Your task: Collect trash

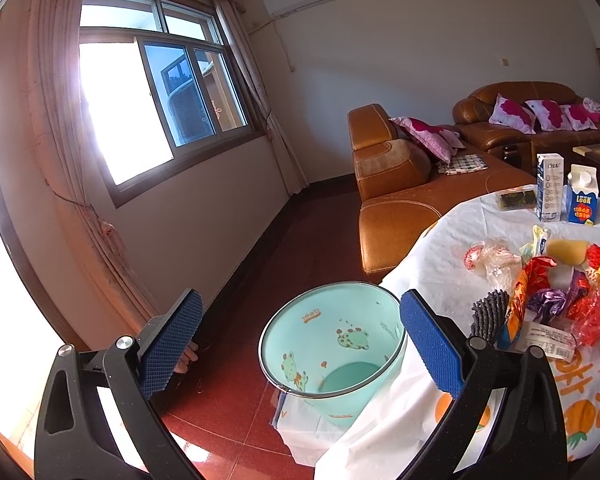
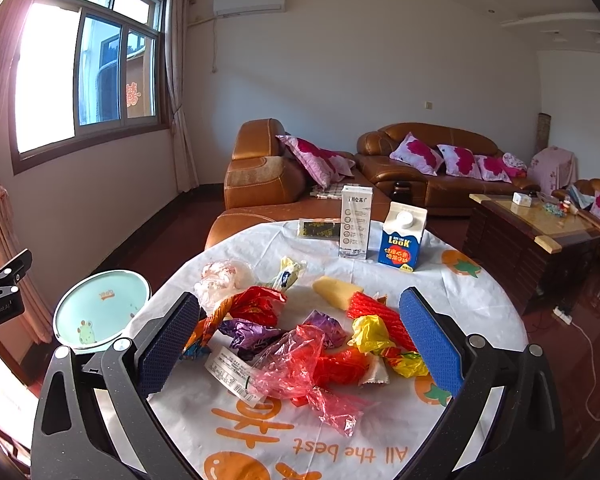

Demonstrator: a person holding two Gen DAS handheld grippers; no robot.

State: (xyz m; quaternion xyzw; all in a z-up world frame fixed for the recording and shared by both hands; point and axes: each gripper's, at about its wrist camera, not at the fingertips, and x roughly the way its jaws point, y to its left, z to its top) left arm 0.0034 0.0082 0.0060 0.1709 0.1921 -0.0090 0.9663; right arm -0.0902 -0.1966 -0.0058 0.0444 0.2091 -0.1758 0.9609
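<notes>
Barely begun, by the look of it. Mint bin [image 1: 332,344] between the spread, unladen left gripper [image 1: 300,344] fingers, apparently bare inside. Wrapper pile [image 2: 300,344] on the bench between the released right gripper [image 2: 300,340] fingers, uncollected.

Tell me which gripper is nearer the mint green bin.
Left. The left gripper hangs open right over the mint green bin beside the table; the right gripper hangs open over the wrapper pile, bin off to its left.

A mint-green bin [image 1: 334,350] printed with frogs is seen beside a white tablecloth [image 2: 460,304] patterned with orange fruit and lettering.
</notes>
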